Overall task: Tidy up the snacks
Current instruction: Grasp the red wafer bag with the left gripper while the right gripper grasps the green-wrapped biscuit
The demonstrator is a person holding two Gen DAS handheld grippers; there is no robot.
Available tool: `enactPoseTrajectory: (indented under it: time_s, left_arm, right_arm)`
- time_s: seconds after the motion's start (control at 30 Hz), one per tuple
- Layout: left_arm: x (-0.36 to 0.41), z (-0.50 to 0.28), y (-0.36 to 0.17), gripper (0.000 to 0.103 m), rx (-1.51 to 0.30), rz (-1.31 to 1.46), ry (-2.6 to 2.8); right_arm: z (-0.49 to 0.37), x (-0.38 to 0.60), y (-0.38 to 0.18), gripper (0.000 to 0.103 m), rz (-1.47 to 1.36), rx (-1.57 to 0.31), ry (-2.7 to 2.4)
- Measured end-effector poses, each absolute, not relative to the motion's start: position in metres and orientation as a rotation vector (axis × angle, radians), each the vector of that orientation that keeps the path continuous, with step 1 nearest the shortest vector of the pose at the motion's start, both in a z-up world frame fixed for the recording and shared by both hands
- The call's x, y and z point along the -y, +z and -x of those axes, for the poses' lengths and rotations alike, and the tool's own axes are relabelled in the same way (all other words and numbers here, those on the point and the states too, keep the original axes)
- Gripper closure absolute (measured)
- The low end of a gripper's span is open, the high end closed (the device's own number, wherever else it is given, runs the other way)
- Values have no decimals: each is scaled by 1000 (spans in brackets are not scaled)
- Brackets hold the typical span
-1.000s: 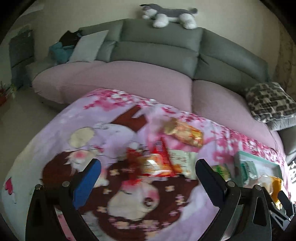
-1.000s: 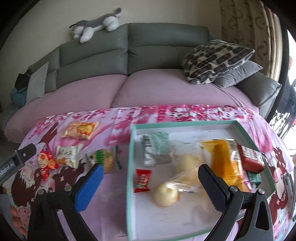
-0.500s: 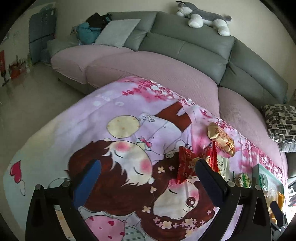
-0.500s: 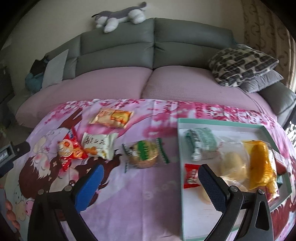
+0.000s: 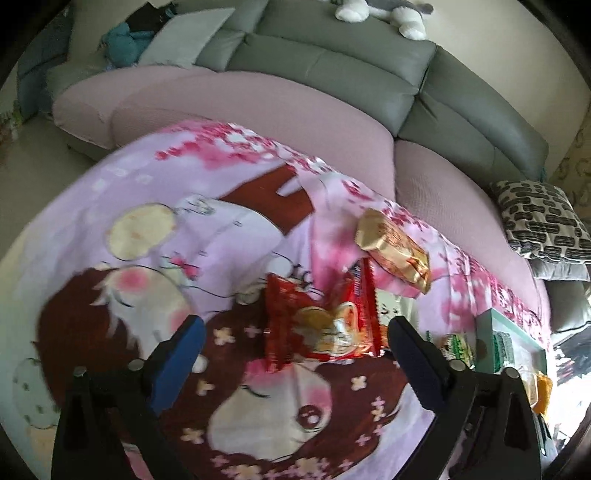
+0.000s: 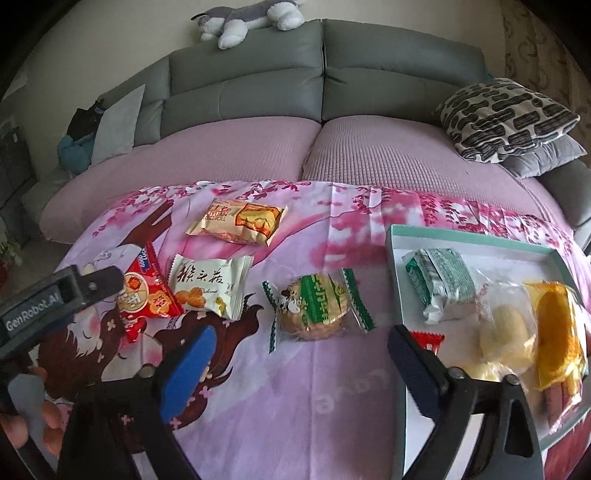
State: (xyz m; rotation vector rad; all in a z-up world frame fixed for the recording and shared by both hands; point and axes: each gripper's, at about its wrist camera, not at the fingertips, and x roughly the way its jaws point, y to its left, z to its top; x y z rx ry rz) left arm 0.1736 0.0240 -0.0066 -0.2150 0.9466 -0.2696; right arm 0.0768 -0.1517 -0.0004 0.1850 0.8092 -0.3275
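Left wrist view looks down at a pink cartoon-print blanket [image 5: 110, 192] with the left gripper [image 5: 291, 332] over a red snack packet [image 5: 321, 325]; its jaws are closing but stand wide apart, clear of the packet lying between them. A gold packet [image 5: 393, 245] lies just beyond the red one. Behind, a grey sofa [image 5: 332, 66] carries a plush dog [image 5: 384, 11].

Right wrist view shows the right gripper [image 6: 301, 345], jaws closing yet well apart, touching nothing, near a green-wrapped round cookie [image 6: 314, 306] on the blanket. To its left lies a white packet [image 6: 208, 286]. A teal-rimmed tray [image 6: 472, 234] at right holds a green packet [image 6: 439, 284], pale buns in clear wrap [image 6: 504, 332], an orange packet [image 6: 557, 332] and a small red packet [image 6: 430, 339], partly hidden by the right finger.
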Motion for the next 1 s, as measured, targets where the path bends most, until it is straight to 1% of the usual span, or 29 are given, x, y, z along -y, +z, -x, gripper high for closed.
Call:
enactPoseTrajectory:
  time_s: [0.03, 0.1, 0.17, 0.27, 0.4, 0.47, 0.53, 0.77, 1.0]
  left_arm:
    - [-21, -175, -8, 15, -951, 213, -276]
    - [-17, -179, -12, 21, -963, 210, -281]
    - [-16, -181, -16, 22, -971, 216, -286]
    - [-13, -184, -20, 30, -984, 217, -292]
    - [-13, -188, -24, 31, -987, 227, -294]
    - [-13, -190, -25, 33, -989, 233, -294]
    - [-13, -191, -27, 38, -995, 238, -296]
    - [-8, -192, -28, 39, -993, 217, -294]
    - [-7, -192, -25, 40, -992, 204, -294]
  right_arm:
    - [-80, 153, -2, 11, -183, -815, -328]
    - [-85, 155, -5, 17, -185, -824, -323]
    - [-89, 156, -8, 19, -190, -834, -313]
    - [-96, 158, -12, 21, -188, -842, -312]
    - [-105, 161, -18, 26, -178, -852, -313]
    - [-108, 163, -21, 26, -175, -857, -317]
    - [-111, 167, -25, 27, -177, -867, -324]
    - [-115, 177, -33, 31, -187, -888, -352]
    - [-115, 177, -35, 33, -179, -891, -351]
